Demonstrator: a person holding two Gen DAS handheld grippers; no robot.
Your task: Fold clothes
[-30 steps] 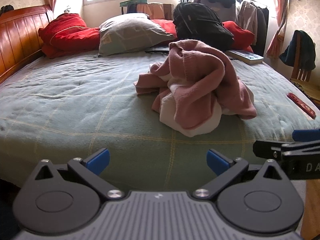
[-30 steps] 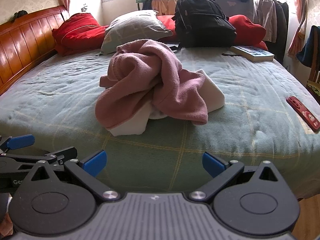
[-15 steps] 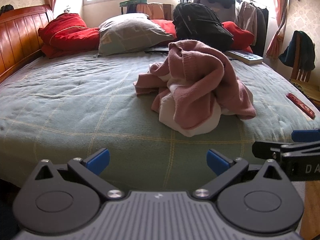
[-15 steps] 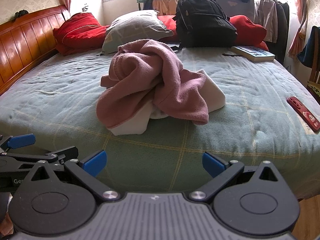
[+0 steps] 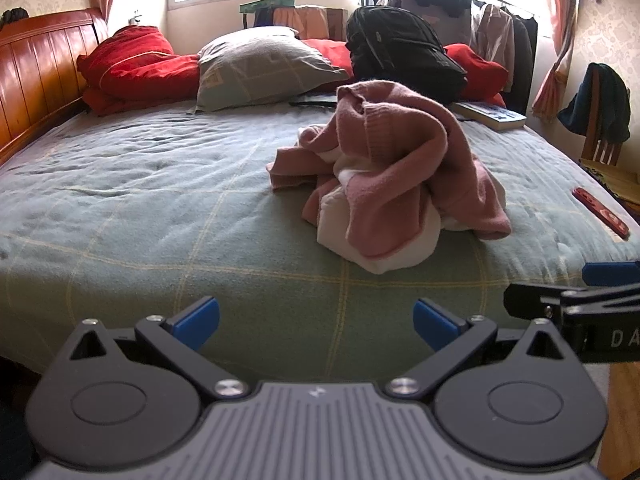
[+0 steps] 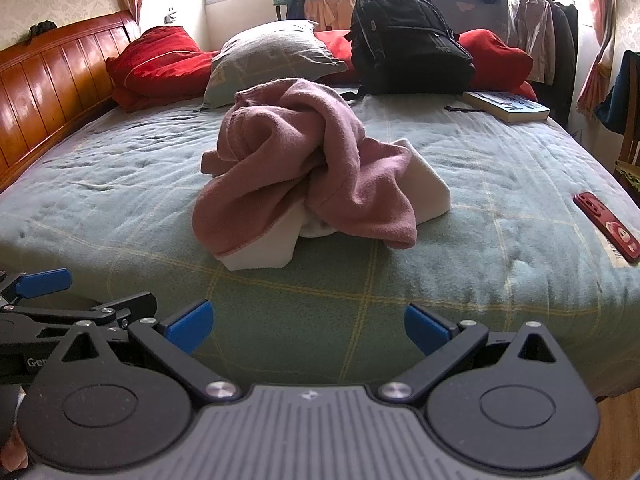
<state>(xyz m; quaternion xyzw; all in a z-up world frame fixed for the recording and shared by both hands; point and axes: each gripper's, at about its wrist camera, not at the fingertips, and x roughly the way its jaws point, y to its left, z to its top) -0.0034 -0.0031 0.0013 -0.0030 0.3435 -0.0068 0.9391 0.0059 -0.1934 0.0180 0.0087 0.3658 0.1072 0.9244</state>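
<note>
A crumpled pink sweater (image 5: 400,160) (image 6: 304,168) lies heaped over a white garment (image 5: 384,248) (image 6: 264,248) in the middle of the green checked bed (image 5: 160,208) (image 6: 500,184). My left gripper (image 5: 316,322) hovers at the bed's near edge, open, nothing between its blue-tipped fingers. My right gripper (image 6: 308,326) is likewise open and empty, short of the pile. Each gripper shows at the side of the other's view, the right one (image 5: 592,300) and the left one (image 6: 48,296).
At the far end are red cushions (image 5: 136,68), a grey pillow (image 5: 264,68), a black backpack (image 5: 400,52) and a book (image 6: 508,106). A red phone (image 6: 608,228) lies near the right edge. A wooden headboard (image 6: 48,80) runs along the left; a clothes rack (image 5: 500,32) stands behind.
Both views have crept slightly closer to the clothes pile. The grippers stay open and the clothes have not moved.
</note>
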